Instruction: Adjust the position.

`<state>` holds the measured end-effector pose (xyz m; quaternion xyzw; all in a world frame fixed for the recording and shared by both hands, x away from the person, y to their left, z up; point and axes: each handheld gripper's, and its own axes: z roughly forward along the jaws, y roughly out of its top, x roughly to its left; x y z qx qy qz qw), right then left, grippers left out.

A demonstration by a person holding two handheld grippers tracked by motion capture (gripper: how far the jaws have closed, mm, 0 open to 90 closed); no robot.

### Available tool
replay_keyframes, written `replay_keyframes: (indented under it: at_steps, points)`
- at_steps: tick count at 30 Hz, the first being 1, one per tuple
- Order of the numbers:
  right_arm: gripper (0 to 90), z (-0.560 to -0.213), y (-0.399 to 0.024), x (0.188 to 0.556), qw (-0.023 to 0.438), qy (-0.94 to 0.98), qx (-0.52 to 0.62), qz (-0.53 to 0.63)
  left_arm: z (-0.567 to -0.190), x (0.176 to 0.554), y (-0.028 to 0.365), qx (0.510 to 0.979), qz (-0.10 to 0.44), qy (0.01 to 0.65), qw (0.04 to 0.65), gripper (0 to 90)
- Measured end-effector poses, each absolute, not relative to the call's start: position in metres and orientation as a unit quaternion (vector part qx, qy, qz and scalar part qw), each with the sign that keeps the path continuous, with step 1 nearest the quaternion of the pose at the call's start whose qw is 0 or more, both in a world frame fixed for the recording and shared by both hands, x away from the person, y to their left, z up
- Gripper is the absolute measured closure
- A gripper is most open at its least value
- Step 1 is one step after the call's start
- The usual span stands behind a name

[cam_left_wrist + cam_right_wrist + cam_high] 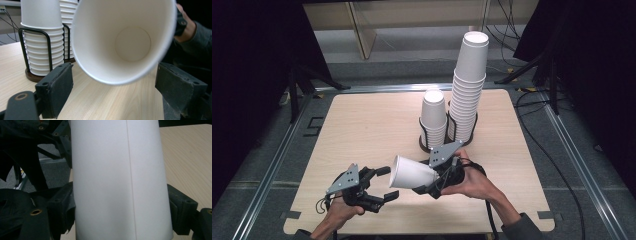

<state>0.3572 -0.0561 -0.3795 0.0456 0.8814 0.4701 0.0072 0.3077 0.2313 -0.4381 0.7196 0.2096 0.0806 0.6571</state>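
cup (pixel 411 173) clamped sideways in right gripper (pixel 424 187); mouth faces left gripper (pixel 384 183), jaws apart

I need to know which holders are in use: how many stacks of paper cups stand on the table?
2. A short stack stands in the left wire holder, and a tall stack in the right wire holder beside it. One separate cup lies sideways in the right hand-held gripper.

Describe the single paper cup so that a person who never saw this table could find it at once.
Start at the wooden table and find the two stacks of white cups in black wire holders. In front of them, the right claw grips one loose cup. Unlike the stacked, upright cups, it lies sideways above the table, mouth towards the left claw.
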Motion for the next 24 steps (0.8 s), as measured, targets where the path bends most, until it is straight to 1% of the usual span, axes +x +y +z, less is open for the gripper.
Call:
replay_keyframes:
  at_steps: [1,2,4,6,8,9,10,13,18,24]
  points:
    - [23.6,-0.379,-0.056,0.357,0.007,0.881,0.046,0.47,-0.438,0.308,0.231,0.72,0.081,0.21,0.657,14.2]
    - [23.6,-0.383,-0.053,0.355,-0.005,0.881,0.044,0.471,-0.438,0.307,0.231,0.717,0.076,0.208,0.661,12.8]
    - [23.6,-0.385,-0.051,0.355,-0.002,0.88,0.039,0.472,-0.438,0.307,0.23,0.717,0.073,0.203,0.663,11.6]
    - [23.6,-0.389,-0.049,0.355,-0.01,0.88,0.036,0.474,-0.438,0.307,0.228,0.717,0.071,0.205,0.662,9.9]
    - [23.6,-0.392,-0.046,0.354,-0.017,0.88,0.033,0.473,-0.439,0.307,0.225,0.712,0.069,0.206,0.668,4.5]
    - [23.6,-0.393,-0.045,0.354,-0.017,0.88,0.029,0.475,-0.438,0.307,0.226,0.717,0.07,0.213,0.66,1.3]
    - [23.6,-0.394,-0.044,0.352,-0.025,0.879,0.03,0.475,-0.438,0.306,0.225,0.716,0.066,0.213,0.661,0.0]
    - [23.6,-0.394,-0.042,0.352,-0.019,0.879,0.024,0.475,-0.438,0.306,0.224,0.718,0.071,0.209,0.66,0.0]
    - [23.6,-0.397,-0.038,0.351,-0.032,0.879,0.024,0.476,-0.438,0.305,0.222,0.714,0.07,0.205,0.666,0.1]
    - [23.5,-0.401,-0.037,0.351,-0.044,0.874,0.023,0.483,-0.437,0.303,0.222,0.708,0.061,0.201,0.674,4.7]
